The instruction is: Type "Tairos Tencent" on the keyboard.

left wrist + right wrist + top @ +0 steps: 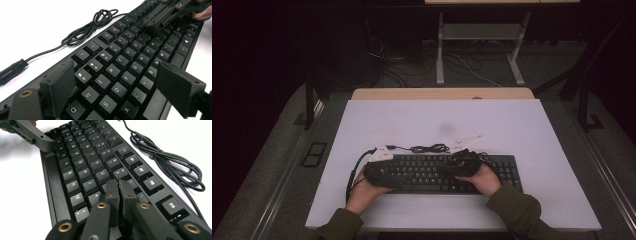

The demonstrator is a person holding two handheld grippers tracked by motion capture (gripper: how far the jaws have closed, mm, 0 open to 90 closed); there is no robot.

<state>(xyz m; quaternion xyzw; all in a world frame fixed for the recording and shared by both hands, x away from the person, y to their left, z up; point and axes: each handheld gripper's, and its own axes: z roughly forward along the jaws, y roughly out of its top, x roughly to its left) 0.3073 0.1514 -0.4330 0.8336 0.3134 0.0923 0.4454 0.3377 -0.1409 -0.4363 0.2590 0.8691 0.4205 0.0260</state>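
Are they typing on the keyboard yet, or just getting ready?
Typing looks to be in hand. Already done: the black keyboard lies flat on the white table, its cable coiled behind it. Now: the right hand-held gripper, jaws together, points at the keys near I and O; the left hand-held gripper hangs open over the left-hand letters. What has been typed, or what is left, cannot be told.

A pale table [522,125] carries a black keyboard [507,167] near its front edge (set square to it), with the coiled cable [429,148] lying just behind
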